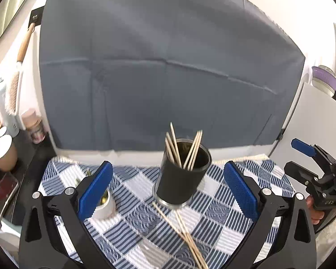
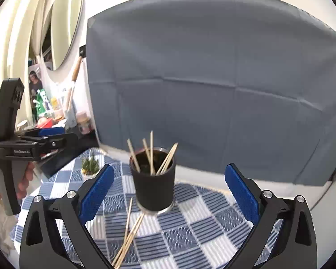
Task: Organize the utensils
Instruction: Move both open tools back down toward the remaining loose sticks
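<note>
Chopsticks [image 1: 182,151] are seen standing loosely in a black cup [image 1: 181,179] at the middle of a table covered by a blue-and-white checked cloth [image 1: 132,222], with more chopsticks [image 1: 183,233] lying in a loose bundle on the cloth just in front of the cup. The left gripper [image 1: 168,192] is held back from the cup, its blue-padded fingers [image 1: 96,190] spread wide and released, with nothing between them but the view of the cup beyond. The right gripper [image 2: 168,195] is likewise held short of the cup, its fingers [image 2: 97,192] released and empty. A small potted plant [image 2: 90,167] in a white pot is seen on the cloth to the left of the cup, partly hidden behind the left gripper's finger in the left wrist view. A grey sheet [image 1: 168,67] is hung behind the table. Each gripper is gripped by a person's hand [image 2: 22,177], seen at the picture's edge from the other wrist.
</note>
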Demonstrator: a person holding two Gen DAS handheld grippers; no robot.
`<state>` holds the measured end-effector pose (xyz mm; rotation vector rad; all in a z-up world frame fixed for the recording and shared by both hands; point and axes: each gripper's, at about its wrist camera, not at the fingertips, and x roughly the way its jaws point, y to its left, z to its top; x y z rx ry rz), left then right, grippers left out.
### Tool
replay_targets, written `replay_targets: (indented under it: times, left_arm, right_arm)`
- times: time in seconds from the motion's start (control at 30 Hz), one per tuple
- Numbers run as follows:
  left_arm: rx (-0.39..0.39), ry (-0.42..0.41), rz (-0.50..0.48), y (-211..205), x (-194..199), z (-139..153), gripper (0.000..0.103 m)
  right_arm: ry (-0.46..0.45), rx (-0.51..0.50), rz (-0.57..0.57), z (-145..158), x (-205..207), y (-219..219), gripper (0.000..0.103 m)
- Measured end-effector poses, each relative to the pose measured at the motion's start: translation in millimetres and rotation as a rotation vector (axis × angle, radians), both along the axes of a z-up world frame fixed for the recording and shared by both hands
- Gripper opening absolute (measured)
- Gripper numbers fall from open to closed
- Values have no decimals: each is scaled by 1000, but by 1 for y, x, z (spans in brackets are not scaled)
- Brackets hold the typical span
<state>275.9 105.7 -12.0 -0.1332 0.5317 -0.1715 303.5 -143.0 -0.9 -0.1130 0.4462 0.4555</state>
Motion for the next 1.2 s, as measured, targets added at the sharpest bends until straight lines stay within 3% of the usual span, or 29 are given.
replay_targets:
  times: [0.27,0.47,0.63,0.93,1.2]
  left_arm:
    - [-8,87,9,-1,-31,-37,97]
    - [-13,166,24,1,-36,-70,97]
    - [-37,241,39,3,-31,-97,97]
    - [-31,361,28,-5,-7,-141,97]
    - [-22,437,15,-18,24,-166,97]
  right_arm:
    - [115,-32,36,-42,-30,3,95]
    - [282,-42,64,-86,-33,12,95]
    - [436,-83,85,-133,-34,22,95]
    - [595,-221,79,-207,-41,42,95]
    - [584,-341,74,-229,-45,58,95]
